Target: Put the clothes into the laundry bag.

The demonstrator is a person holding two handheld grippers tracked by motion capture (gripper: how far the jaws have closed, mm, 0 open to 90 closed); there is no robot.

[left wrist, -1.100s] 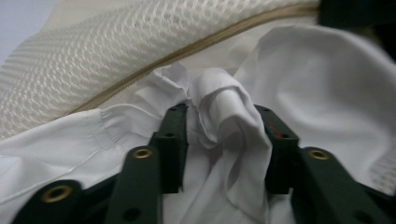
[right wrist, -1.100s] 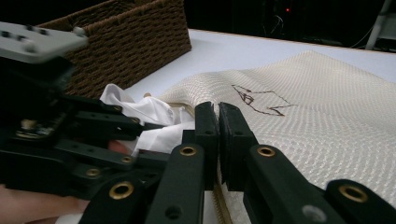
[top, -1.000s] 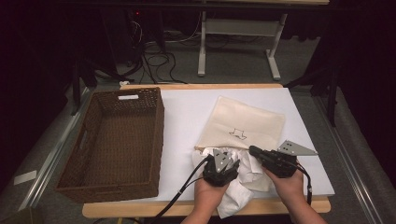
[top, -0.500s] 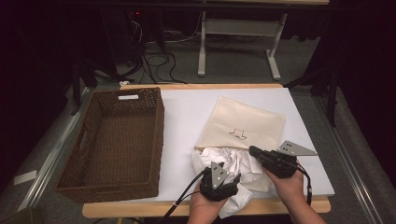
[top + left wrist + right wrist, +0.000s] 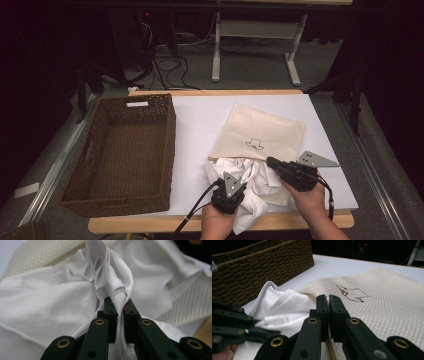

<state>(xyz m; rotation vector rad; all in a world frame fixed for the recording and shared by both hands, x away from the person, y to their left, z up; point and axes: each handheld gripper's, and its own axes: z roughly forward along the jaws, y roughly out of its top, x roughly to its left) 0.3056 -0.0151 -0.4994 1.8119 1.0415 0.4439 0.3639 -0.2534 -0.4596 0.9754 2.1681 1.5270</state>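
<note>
My left claw (image 5: 117, 305) has just closed on the white cloth (image 5: 250, 182) at the bag (image 5: 265, 137) mouth, right claw (image 5: 329, 302) pinching the bag's edge; next, pull it clear.

Dark room, lit only over the table (image 5: 200, 117).
Grey floor (image 5: 250, 70), cables (image 5: 165, 60), white desk frame (image 5: 255, 35) behind.

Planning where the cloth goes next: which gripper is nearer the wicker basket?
Left. The left gripper sits on the white cloth, just right of the basket; the right gripper is farther right, at the bag's edge.
</note>
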